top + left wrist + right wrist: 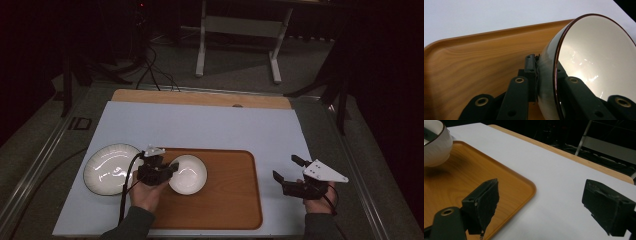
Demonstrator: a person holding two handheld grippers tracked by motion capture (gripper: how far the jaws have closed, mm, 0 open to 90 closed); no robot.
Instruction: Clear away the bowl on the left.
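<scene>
A white bowl (189,173) with a dark rim hangs over the left part of the wooden tray (225,200). My left gripper (169,169) is shut on the bowl's left rim. In the left gripper view the bowl (594,55) is tilted, one jaw outside its wall and one inside. A white plate (107,167) with a dark rim lies on the white mat to the left of the tray. My right gripper (286,169) stands open over the mat to the right of the tray, with nothing between its fingers. In the right gripper view the bowl (435,143) shows at the far left above the tray (486,182).
The white mat (210,125) covers a wooden table (200,97) whose far edge shows behind it. Beyond the table is a dark floor with cables and a white frame stand (240,30).
</scene>
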